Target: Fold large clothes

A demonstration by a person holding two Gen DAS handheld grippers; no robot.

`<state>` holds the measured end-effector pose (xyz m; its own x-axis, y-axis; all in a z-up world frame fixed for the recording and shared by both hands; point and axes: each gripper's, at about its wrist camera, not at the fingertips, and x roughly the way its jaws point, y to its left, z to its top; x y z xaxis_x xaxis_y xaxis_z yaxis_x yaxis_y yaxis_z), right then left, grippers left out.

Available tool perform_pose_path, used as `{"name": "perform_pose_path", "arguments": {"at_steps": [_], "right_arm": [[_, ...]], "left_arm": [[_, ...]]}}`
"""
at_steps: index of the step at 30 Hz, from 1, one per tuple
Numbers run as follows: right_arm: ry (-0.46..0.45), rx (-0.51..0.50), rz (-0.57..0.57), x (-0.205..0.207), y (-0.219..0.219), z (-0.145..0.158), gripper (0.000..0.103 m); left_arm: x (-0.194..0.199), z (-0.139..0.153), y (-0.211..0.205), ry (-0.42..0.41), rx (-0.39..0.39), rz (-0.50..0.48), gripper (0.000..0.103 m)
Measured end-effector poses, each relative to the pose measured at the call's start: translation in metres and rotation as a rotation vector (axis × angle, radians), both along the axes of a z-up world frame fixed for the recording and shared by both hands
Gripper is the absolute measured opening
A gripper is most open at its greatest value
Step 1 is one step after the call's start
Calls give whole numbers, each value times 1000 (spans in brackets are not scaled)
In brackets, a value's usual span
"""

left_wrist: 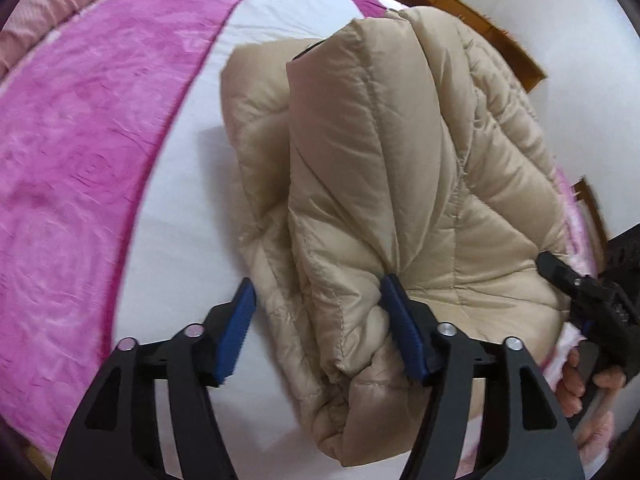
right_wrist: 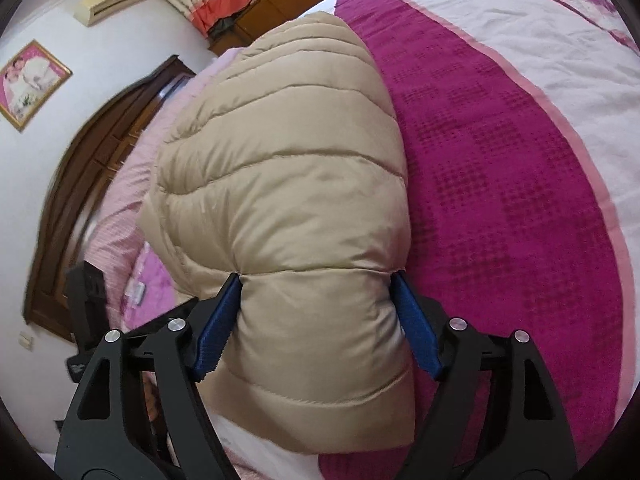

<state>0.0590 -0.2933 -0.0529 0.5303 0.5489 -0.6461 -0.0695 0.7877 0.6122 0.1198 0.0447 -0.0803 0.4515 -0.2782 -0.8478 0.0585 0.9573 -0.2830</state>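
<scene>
Bed (right_wrist: 500, 168) carries my beige puffer jacket (right_wrist: 288, 184), bundled. Right gripper (right_wrist: 318, 320) jaws pinch its thick fold; left gripper (left_wrist: 318, 324) jaws stand spread around a ridge. Slippery padding may squirm free, I reckon.

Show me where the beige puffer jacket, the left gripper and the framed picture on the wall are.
beige puffer jacket (right_wrist: 288, 184): right wrist view, on its quilted top panel.
left gripper (left_wrist: 316, 304): left wrist view, midway between its blue fingertips.
framed picture (right_wrist: 34, 84): right wrist view, on its pink centre.
</scene>
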Motion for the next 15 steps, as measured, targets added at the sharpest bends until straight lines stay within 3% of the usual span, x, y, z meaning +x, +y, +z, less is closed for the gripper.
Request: {"name": "perform_pose_path", "arguments": {"at_steps": [8, 13, 15], "right_arm": [[-15, -6, -46, -16, -8, 8, 77], [-78, -87, -59, -42, -8, 30, 81], [-102, -115, -61, -54, -5, 39, 90]], "left_arm": [[-8, 15, 3, -75, 62, -16, 70], [-32, 38, 4, -123, 88, -16, 84], [-43, 46, 3, -138, 85, -19, 89]]}}
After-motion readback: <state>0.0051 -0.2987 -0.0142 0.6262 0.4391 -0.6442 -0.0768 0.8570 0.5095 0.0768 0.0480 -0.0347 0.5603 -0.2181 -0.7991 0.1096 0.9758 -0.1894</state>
